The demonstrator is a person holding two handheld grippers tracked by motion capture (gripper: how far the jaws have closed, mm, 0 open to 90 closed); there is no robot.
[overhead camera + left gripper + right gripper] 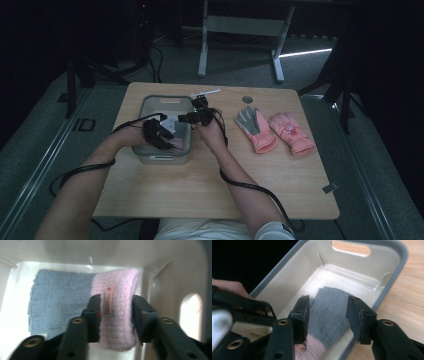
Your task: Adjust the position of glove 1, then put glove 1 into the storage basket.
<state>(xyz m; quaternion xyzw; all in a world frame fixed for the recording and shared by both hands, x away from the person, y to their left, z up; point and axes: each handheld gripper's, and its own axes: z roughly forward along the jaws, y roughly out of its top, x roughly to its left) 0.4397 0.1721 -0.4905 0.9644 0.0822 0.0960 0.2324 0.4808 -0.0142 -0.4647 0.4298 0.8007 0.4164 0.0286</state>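
We see a grey bin (165,102) on the table (200,185), and both grippers reach into it. In the bin lies a knitted glove (60,302), grey-blue at the fingers and pink at the cuff. The left gripper (116,315) has its jaws pressed on the pink cuff from both sides, probably because the cuff is the thick, firm part and gives a good hold. The right gripper (328,315) hangs over the grey part of the glove with its jaws spread, one on each side of the cloth; we judge it is there to help, not yet to grip. To the right of the bin, well apart, two pink gloves (275,130) lie flat.
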